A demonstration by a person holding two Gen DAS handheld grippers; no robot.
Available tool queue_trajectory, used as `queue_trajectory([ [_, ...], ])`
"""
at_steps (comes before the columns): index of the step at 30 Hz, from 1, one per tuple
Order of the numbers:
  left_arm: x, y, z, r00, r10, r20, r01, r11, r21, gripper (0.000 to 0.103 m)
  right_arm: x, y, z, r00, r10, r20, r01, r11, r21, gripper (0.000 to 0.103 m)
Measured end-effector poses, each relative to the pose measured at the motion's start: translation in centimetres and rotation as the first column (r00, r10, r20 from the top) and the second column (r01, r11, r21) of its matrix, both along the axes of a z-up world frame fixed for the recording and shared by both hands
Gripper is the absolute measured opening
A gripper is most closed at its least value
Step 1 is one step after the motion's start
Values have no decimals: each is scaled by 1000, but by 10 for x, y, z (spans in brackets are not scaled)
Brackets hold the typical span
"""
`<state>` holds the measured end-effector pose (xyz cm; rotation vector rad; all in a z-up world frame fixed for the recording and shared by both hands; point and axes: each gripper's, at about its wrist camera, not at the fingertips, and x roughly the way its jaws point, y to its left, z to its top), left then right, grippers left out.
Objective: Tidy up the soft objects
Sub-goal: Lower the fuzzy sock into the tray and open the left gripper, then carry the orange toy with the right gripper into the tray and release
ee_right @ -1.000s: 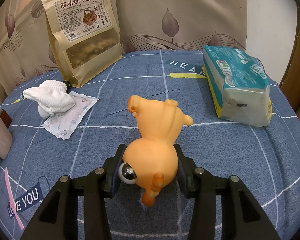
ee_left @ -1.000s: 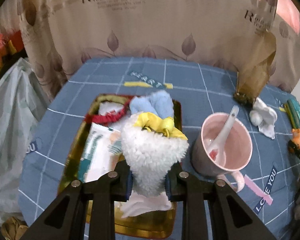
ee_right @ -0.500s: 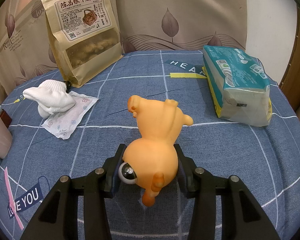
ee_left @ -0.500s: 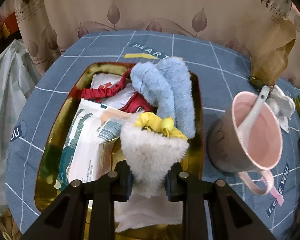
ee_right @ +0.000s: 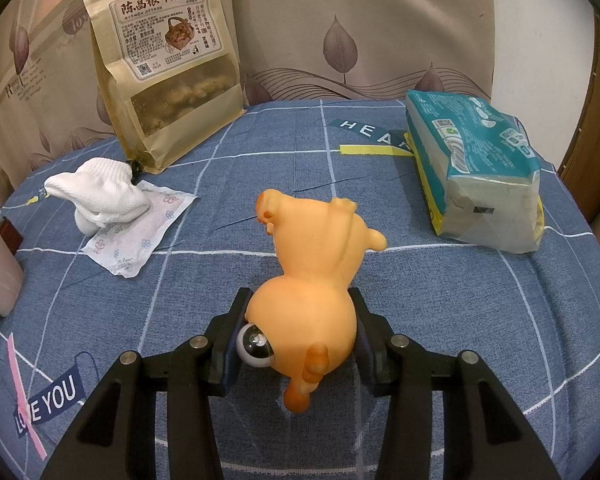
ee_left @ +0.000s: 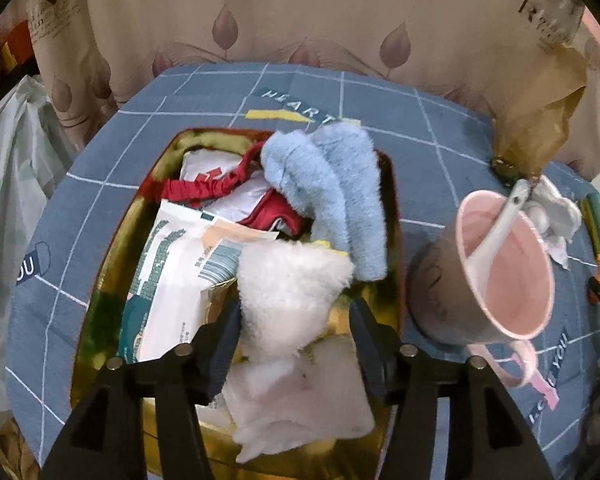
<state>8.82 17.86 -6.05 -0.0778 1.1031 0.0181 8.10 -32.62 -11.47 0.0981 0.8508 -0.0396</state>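
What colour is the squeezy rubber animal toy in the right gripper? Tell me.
Orange, seen best in the right wrist view.

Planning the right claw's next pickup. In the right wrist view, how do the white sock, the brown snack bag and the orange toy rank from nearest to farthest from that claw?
1. Orange toy: gripped in the right claw.
2. White sock: left, partly on a floral packet.
3. Brown snack bag: back left, standing against the curtain.
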Motion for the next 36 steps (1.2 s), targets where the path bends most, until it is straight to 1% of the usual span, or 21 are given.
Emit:
queue_trajectory([
  [6,-16,2,34,998,-19,60,20,1000,-14,57,0,2,0,1000,0,-3,0,1000,-13,43],
  [10,-33,10,60,994,-13,112,10,1000,25,59,3,4,-3,999,10,-31,-10,1000,-22,42],
  [14,-51,20,74,987,24,161,-38,996,82,60,2,9,-2,999,17,-28,-18,998,-56,41],
  [17,-61,27,73,981,58,184,-76,993,92,60,1,8,-2,1000,15,-26,-16,998,-56,42],
  [23,-76,40,63,968,112,224,-126,991,51,60,-1,3,2,1000,-3,-8,2,999,-37,43],
  [24,-77,41,60,968,114,225,-128,990,50,60,-1,3,3,1000,-9,-2,9,999,-40,44],
  [27,-79,43,54,967,118,227,-132,990,48,60,-2,2,5,1000,-22,7,22,999,-36,51],
  [30,-81,44,53,963,118,240,-133,990,46,60,2,1,5,999,-36,-1,36,999,-32,52],
  [33,-82,46,53,962,120,246,-134,990,40,60,7,4,7,999,-49,4,49,997,-51,51],
  [34,-83,46,54,961,122,247,-137,990,41,60,9,5,8,999,-44,2,44,998,-52,43],
  [36,-84,48,53,960,126,252,-140,989,41,60,12,10,9,999,-50,1,49,996,-81,42],
])
